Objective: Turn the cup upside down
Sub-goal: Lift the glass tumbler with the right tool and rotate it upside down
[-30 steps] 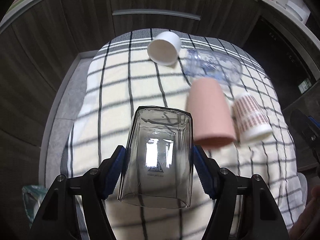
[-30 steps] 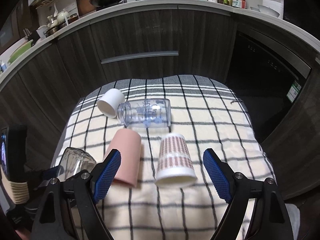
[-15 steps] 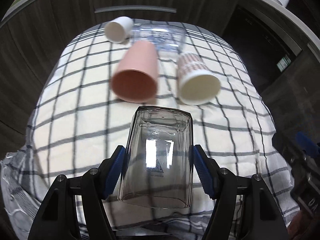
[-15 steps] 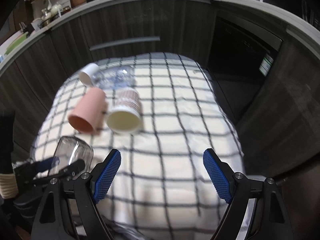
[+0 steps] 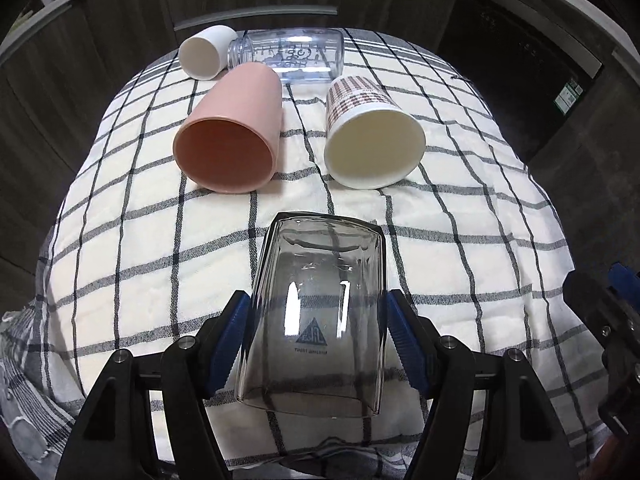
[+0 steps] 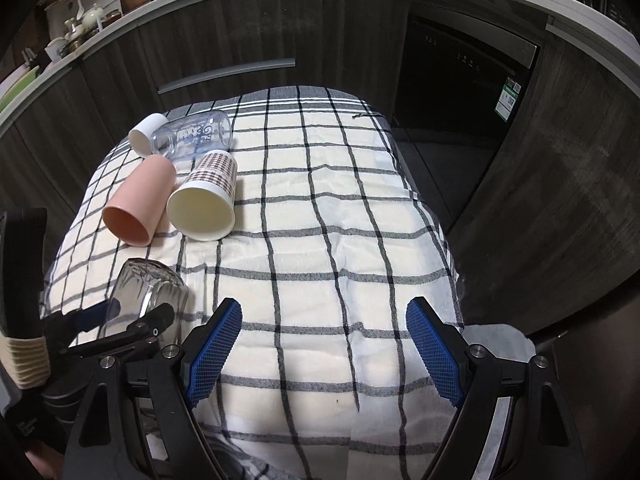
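My left gripper (image 5: 318,332) is shut on a clear glass cup (image 5: 316,312), its blue pads on both sides of the wall. The glass points away from me, above the near part of the checked cloth (image 5: 460,248). In the right wrist view the same glass cup (image 6: 148,296) sits in the left gripper (image 6: 132,316) at the lower left. My right gripper (image 6: 324,348) is open and empty over the near middle of the cloth (image 6: 320,240).
A pink cup (image 5: 232,128), a patterned paper cup (image 5: 368,132), a small white cup (image 5: 204,54) and a clear bottle (image 5: 292,56) lie on their sides at the far left of the cloth. Dark cabinets (image 6: 240,40) surround the table.
The left gripper with the glass has swung round and now faces the lying cups' open mouths. The right gripper has pulled back and tilted, so the cups sit further left.
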The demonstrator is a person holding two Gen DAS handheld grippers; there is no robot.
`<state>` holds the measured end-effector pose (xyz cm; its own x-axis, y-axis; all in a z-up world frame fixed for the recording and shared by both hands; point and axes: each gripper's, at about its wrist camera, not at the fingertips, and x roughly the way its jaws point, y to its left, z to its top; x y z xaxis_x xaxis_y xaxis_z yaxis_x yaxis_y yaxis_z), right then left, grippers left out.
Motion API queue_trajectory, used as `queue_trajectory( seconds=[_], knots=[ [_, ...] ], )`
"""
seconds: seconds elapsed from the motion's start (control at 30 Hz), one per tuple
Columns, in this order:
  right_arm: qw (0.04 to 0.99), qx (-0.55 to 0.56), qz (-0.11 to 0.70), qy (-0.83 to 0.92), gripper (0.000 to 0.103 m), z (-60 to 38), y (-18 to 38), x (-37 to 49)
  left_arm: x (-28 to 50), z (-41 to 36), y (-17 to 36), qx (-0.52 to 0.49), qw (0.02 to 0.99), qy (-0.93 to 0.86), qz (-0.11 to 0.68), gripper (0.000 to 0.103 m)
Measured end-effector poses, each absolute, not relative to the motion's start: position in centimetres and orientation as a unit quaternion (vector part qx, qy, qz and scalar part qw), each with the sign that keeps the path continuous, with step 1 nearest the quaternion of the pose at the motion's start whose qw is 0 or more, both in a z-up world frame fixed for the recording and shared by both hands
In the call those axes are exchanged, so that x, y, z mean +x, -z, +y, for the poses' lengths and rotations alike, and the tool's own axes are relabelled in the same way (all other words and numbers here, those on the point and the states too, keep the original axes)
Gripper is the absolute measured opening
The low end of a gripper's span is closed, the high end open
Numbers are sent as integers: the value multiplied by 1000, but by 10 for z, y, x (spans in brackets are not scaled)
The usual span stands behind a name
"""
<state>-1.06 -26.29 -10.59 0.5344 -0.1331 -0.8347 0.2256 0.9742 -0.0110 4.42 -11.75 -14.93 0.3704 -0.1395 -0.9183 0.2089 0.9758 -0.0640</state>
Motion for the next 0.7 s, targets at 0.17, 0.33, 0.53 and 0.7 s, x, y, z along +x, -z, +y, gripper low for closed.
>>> queue_trajectory(
  seconds=[0.17, 0.33, 0.53, 0.7],
  knots=[
    [877, 45, 468, 102, 84, -259, 99, -11, 40, -111, 146, 24, 819, 108, 563, 72],
    [878, 37, 467, 100, 84, -250, 90, -10, 35, -105, 133, 13, 828, 121, 548, 85],
    [876, 40, 472, 95, 84, -240, 77, -7, 34, -85, 115, -9, 834, 115, 540, 85],
    [865, 61, 493, 74, 84, -226, 69, 8, 36, -51, 93, -26, 851, 79, 519, 87]
  ],
)
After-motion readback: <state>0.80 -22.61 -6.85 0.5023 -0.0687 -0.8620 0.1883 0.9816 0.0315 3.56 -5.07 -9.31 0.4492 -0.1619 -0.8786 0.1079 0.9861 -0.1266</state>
